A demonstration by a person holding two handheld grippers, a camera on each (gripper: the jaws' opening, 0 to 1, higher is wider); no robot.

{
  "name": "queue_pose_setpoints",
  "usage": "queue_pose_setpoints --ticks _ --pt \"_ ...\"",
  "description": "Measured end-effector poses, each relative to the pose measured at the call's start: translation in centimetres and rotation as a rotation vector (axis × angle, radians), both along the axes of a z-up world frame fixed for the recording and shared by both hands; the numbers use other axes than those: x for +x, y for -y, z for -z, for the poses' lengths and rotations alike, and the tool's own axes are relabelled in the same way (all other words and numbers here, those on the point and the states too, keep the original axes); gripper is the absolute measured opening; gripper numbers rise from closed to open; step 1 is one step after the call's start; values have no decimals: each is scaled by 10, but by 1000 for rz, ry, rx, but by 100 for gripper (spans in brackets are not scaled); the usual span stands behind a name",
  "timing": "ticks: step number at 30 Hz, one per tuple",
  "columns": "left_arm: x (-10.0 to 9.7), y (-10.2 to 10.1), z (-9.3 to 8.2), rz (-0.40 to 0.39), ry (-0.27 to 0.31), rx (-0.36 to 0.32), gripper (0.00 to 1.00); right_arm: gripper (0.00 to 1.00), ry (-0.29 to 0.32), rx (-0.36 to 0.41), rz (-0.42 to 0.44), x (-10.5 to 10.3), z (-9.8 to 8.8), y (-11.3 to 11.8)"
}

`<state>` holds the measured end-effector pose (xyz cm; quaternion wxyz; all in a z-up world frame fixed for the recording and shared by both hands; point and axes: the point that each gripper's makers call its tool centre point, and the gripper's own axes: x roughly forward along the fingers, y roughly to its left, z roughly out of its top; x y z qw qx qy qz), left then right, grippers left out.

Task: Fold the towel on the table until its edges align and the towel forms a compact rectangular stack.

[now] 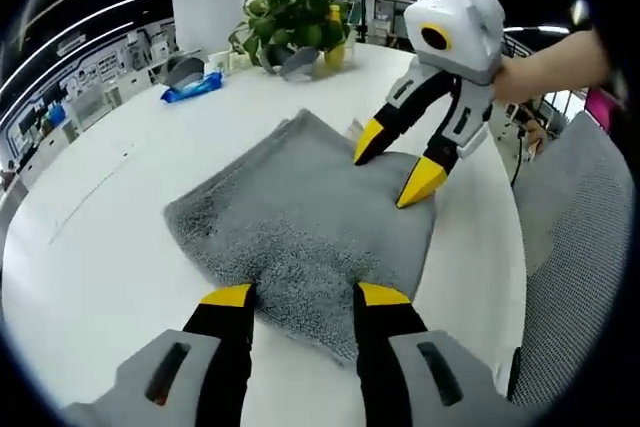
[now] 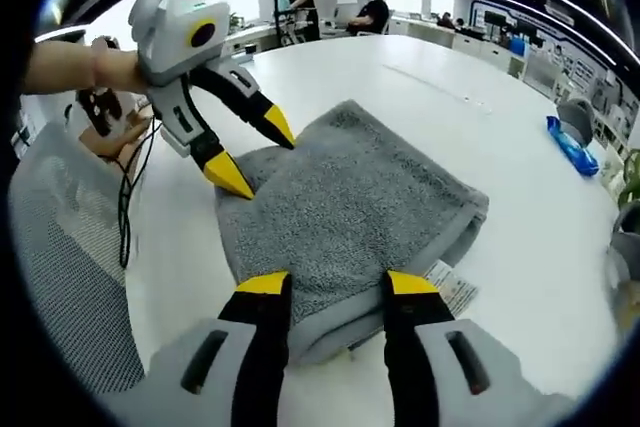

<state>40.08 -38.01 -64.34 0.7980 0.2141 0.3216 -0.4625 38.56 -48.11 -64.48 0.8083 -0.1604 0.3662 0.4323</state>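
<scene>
Both grippers hang over the folded grey towel (image 1: 300, 217) with their yellow-tipped jaws spread apart and nothing between them. In the left gripper view the left gripper (image 1: 305, 295) sits at the towel's near edge, tips just above or on the pile, while the right gripper (image 1: 395, 169) comes in from the far side with its tips down at the opposite edge. The right gripper view shows the same from the other end: the right gripper (image 2: 338, 283) low over the towel (image 2: 350, 207), the left gripper (image 2: 255, 155) across from it, a person's hand (image 2: 70, 67) behind it.

The towel lies as a thick rectangle on the white round table (image 1: 110, 227), near the edge by a grey mesh chair (image 1: 575, 247). A white label (image 2: 448, 287) pokes out at one corner. Farther off stand a potted plant (image 1: 295, 22) and a blue packet (image 1: 195, 87).
</scene>
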Motion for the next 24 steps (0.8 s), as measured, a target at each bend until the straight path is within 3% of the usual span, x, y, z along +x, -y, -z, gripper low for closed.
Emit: queue_pose_setpoints --ticks 7,10,15,17,18,20,21,22,24 --pt "26 0 0 -7 4 -23 41 35 1 -2 29 27 2 0" --pt "27 2 0 -31 3 -3 40 34 -3 25 82 35 1 -1" --pt "24 -2 -4 -61 25 -31 40 35 38 15 73 32 -1 0" --pt "22 0 -16 -20 123 -37 41 35 50 30 69 28 -9 4" --pt "18 -3 -25 -39 151 -61 42 34 76 56 79 25 -18 6" --pt "9 -7 -43 -95 157 -147 54 31 97 117 107 16 -33 9" --pt "0 -12 -57 -135 154 -214 61 32 139 161 98 8 -47 11" --pt "-5 -19 -67 -165 170 -244 69 33 154 187 105 0 -55 15" --pt "-20 -40 -85 -215 208 -255 70 42 162 235 131 -21 -69 25"
